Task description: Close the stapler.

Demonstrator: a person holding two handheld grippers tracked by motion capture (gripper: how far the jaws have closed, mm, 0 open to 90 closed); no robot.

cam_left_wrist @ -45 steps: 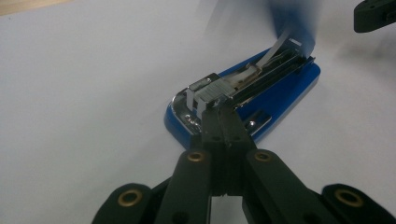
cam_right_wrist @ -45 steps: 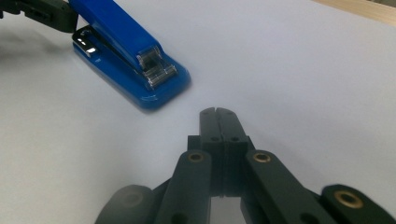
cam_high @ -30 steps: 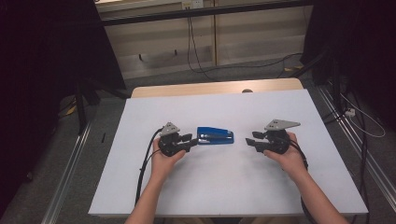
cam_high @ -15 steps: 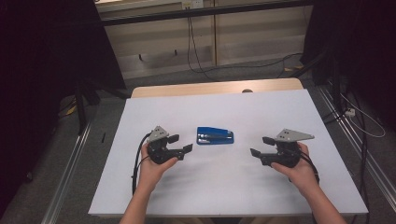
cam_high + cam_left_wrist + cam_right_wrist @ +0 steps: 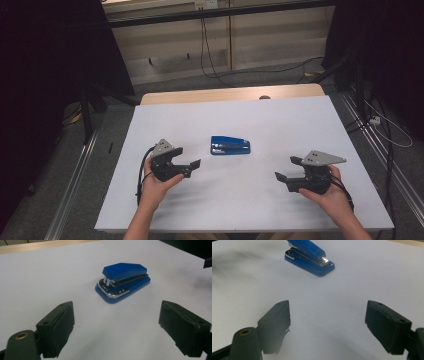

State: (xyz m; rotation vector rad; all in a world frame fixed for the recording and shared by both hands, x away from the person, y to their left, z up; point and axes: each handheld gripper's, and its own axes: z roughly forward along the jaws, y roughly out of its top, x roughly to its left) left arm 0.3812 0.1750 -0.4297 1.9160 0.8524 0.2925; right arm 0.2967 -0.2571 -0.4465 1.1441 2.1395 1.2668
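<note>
A blue stapler [image 5: 230, 146] with a chrome mechanism lies flat on the white table top [image 5: 290, 120], a little left of centre. My left gripper [image 5: 189, 157] hovers to its left and nearer to me, open and holding nothing. In the left gripper view the stapler [image 5: 123, 281] lies ahead, beyond the left gripper [image 5: 117, 308], whose jaws stand wide apart. My right gripper [image 5: 287, 168] is to the stapler's right and closer to the front edge, also open and empty. The right gripper view shows the stapler [image 5: 309, 257] far ahead of the right gripper [image 5: 328, 306].
A strip of bare wood [image 5: 225, 94] runs along the table's far edge. Cables [image 5: 210, 55] trail across the floor behind the table. Metal rails [image 5: 75, 170] flank it on both sides, and dark curtains hang at left and right.
Both grippers have drawn back from the stapler, outward and toward the near edge. The stapler has stayed where it lay.
</note>
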